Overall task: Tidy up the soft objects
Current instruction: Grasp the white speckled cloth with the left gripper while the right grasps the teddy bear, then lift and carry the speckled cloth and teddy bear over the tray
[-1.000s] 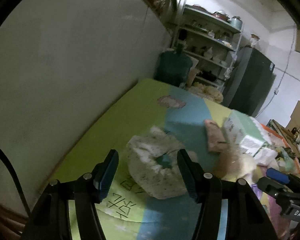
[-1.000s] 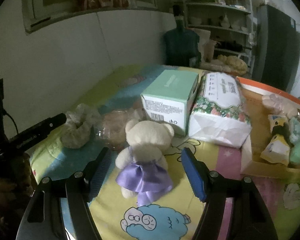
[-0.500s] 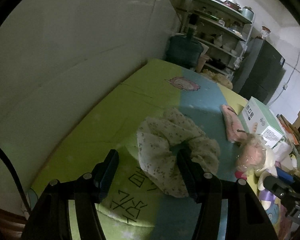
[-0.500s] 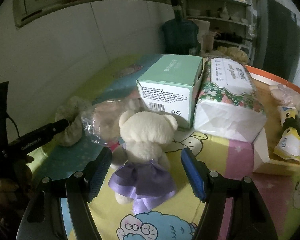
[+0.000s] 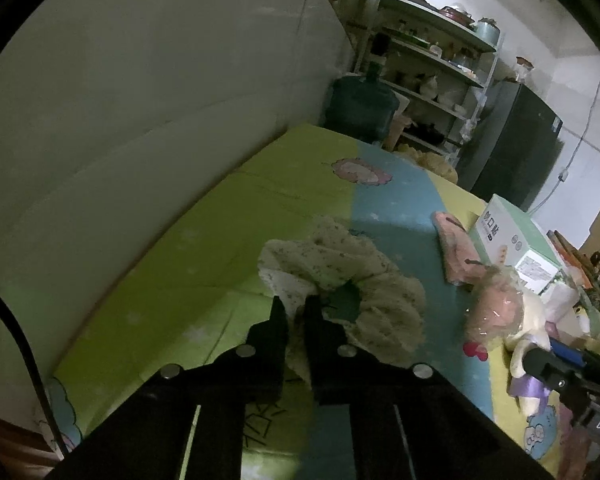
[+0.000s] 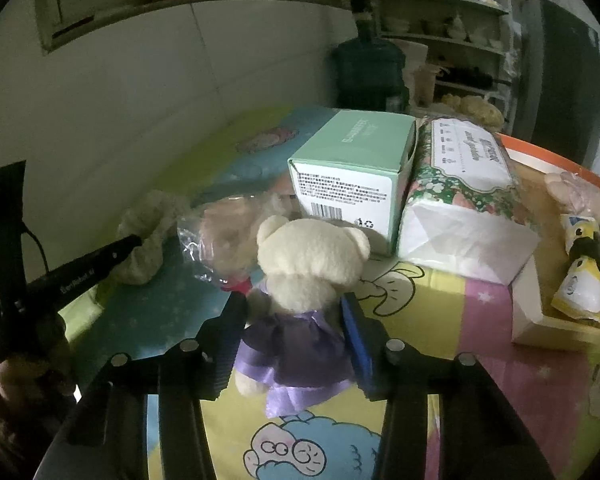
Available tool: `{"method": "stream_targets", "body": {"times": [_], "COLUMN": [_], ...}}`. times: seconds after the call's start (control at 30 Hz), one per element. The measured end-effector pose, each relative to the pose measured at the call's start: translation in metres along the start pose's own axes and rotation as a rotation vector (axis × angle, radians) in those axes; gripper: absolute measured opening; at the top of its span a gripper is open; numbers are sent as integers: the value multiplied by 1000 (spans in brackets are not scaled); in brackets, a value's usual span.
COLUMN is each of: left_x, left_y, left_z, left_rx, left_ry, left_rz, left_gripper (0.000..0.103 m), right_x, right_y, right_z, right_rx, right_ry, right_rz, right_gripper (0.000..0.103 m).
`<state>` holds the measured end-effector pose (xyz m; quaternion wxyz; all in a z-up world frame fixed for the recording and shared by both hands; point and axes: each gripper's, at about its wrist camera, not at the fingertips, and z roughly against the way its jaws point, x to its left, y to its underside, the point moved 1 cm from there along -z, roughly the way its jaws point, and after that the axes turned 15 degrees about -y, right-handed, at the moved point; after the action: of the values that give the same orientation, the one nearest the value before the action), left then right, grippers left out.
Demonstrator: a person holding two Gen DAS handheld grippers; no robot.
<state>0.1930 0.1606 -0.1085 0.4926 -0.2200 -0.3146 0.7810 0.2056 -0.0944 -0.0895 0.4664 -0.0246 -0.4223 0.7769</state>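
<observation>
The left hand-held gripper (image 5: 296, 308) was clamped on the near rim of a pale floral scrunchie (image 5: 340, 292), its black jaws pinched almost together with a fold of the fabric squeezed between them. The scrunchie lay on the worktop's cartoon-printed mat (image 5: 204, 264), where the lime-green panel met the blue one. At about two o'clock from it lay a flat pink pouch (image 5: 454, 248), and at three o'clock a pink item in a clear wrapper (image 5: 496, 308).

In the right wrist view, the right hand-held gripper (image 6: 292, 320) was closing its jaws on a cream teddy bear (image 6: 312, 256) in a purple dress. The bear sat upright between the blue pads with its back to the camera, and both pads looked to be touching the sides of the dress. The bear sat on the yellow part of the mat, above a printed cartoon sheep (image 6: 308, 444).

At about one o'clock from the bear stood a mint-green carton (image 6: 352, 168), its barcode side facing the camera. A pack of tissues in floral wrapping (image 6: 464, 184) lay against the carton's right side. At ten o'clock from the bear lay the clear-wrapped pink item, and beyond it the scrunchie with the left tool's black finger on it. At three o'clock an orange-rimmed tray (image 6: 540, 152) held small packets, too blurred to identify.
</observation>
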Motion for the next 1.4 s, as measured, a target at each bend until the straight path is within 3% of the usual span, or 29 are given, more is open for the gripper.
{"method": "stream_targets", "body": {"times": [0.07,0.3,0.4,0.47,0.53,0.7,0.73,0.83,1.4], "left_x": [1,1,1,1,1,-3,-2,1,6], "left_y": [0,-1,-1,-2,-4,-4,-4,-4,-19], "left_z": [2,5,5,4,2,1,1,3,58], "left_rx": [-5,-12,-13,-11,-5,3,0,-10,-151], "left_ry": [1,2,4,5,6,9,10,21,71], "left_rz": [5,3,2,0,-3,-14,-11,5,31], "left_gripper": [7,6,6,6,6,6,6,6,5], "right_x": [1,1,-1,-1,-1,3,4,8,20], "right_y": [1,-1,-1,-1,-1,1,2,3,0], "right_z": [3,5,3,1,-3,-17,-18,-17,22], "right_rx": [-7,0,1,10,23,65,69,70,-38], "right_ry": [4,2,-3,8,14,-2,9,19,-6], "right_rz": [2,10,-6,-10,-11,-1,6,25,46], "right_gripper": [34,35,41,63,66,65,57,51,50]}}
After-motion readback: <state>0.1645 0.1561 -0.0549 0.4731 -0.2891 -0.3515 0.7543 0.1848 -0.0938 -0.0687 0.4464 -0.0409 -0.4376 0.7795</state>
